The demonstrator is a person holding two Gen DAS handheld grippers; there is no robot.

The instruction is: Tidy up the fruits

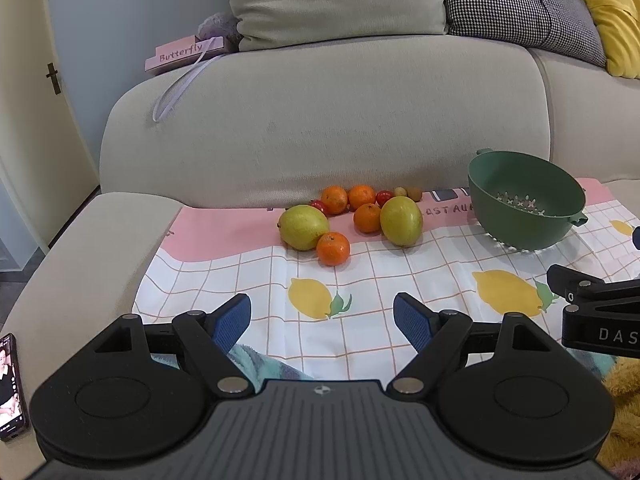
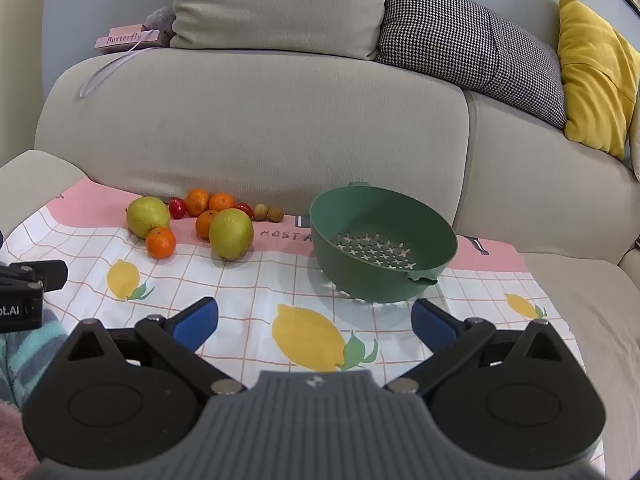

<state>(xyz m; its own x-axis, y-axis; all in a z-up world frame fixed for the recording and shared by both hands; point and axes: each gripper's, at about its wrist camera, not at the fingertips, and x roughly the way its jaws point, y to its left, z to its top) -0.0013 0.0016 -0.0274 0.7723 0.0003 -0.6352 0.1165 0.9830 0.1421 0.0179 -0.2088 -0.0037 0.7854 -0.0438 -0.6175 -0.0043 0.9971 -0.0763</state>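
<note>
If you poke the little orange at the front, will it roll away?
Probably. The orange is round and sits loose on the smooth cloth, so a push would likely roll it. It touches the green pear behind, which might stop it going backward. It looks firm enough to pinch.

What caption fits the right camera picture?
Open right gripper faces empty green colander and fruit pile.

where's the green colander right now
The green colander sits empty on the lemon-print cloth, right of the fruit pile, nearest the right-hand pear and ahead of the open right gripper.
</note>
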